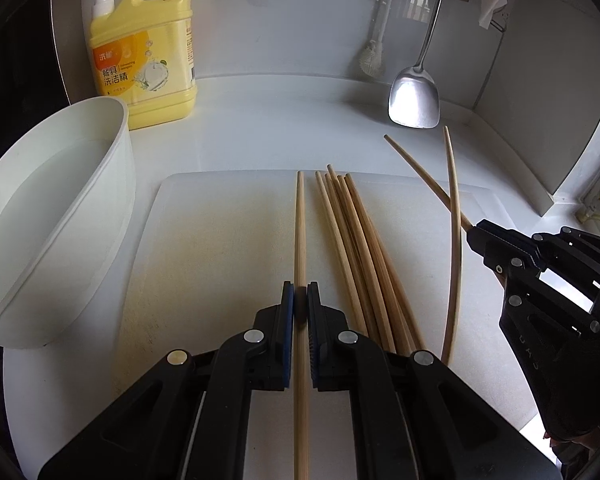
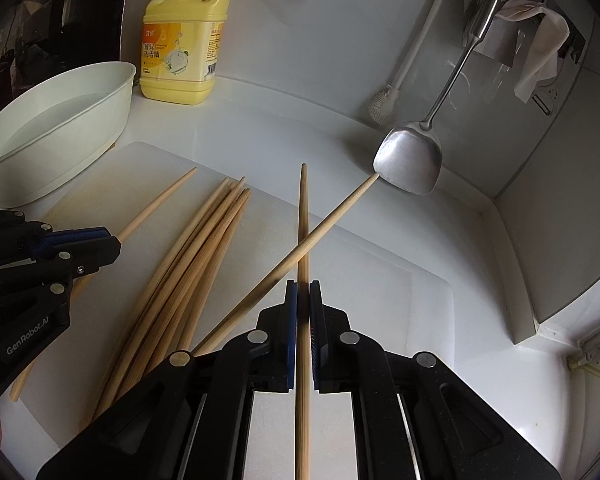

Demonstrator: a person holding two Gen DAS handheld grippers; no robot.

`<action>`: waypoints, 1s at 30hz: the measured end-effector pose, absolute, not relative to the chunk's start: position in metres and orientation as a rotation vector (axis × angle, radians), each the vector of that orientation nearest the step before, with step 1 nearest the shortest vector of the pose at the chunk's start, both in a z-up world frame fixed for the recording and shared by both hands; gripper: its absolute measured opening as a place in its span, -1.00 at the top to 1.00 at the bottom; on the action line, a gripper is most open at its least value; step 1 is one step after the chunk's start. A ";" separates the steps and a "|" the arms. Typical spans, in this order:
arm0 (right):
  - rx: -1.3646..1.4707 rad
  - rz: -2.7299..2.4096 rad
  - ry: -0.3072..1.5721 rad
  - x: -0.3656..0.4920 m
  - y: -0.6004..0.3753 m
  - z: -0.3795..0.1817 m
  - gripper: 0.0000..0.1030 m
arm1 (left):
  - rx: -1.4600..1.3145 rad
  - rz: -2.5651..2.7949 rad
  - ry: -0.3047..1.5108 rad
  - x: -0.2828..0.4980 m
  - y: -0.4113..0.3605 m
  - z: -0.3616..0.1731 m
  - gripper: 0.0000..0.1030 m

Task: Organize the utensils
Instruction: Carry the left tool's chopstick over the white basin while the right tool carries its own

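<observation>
Both grippers, left gripper (image 1: 300,292) and right gripper (image 2: 303,292), each clamp 1 chopstick (image 1: 300,232).

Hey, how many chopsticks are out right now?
8: one chopstick in the left gripper, another in the right gripper, a loose one crossing it, roughly five in the bundle between; overlap may hide more.

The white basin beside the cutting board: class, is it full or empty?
Partly filled. The white basin holds clear water; a waterline shows on its inner wall, well below the rim.
</observation>
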State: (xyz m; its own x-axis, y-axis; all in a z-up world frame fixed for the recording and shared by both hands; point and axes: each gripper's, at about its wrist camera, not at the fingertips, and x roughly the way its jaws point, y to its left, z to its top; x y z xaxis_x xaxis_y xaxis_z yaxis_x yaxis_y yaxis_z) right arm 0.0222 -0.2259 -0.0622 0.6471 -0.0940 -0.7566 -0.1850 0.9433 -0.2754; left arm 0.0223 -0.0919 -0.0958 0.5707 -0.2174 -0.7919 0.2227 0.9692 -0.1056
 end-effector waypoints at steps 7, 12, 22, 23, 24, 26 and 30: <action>-0.381 0.057 0.882 0.030 -0.221 -0.061 0.89 | -0.007 -0.260 0.929 0.023 -0.090 -0.093 0.86; -0.308 0.054 0.907 0.031 -0.230 -0.066 0.89 | -0.010 -0.262 0.942 0.025 -0.089 -0.097 0.86; -0.202 0.064 0.896 0.016 -0.233 -0.042 0.89 | -0.038 -0.252 0.929 0.018 -0.076 -0.070 0.86; -0.195 0.068 0.891 0.014 -0.233 -0.037 0.89 | -0.042 -0.248 0.926 0.016 -0.074 -0.064 0.86; -0.186 0.075 0.887 0.013 -0.232 -0.032 0.89 | -0.046 -0.244 0.921 0.014 -0.071 -0.059 0.86; -0.172 0.092 0.878 0.010 -0.230 -0.022 0.89 | -0.054 -0.231 0.913 0.010 -0.064 -0.047 0.86; -0.148 0.150 0.837 0.004 -0.221 -0.004 0.89 | -0.075 -0.185 0.893 0.003 -0.044 -0.022 0.86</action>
State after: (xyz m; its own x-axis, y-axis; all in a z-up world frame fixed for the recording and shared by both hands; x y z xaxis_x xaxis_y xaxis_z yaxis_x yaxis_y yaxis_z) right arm 0.0036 -0.2210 -0.0040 0.6606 0.0737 -0.7471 -0.1902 0.9791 -0.0716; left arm 0.0026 -0.0436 -0.0218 0.6124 -0.1911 -0.7671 0.1290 0.9815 -0.1415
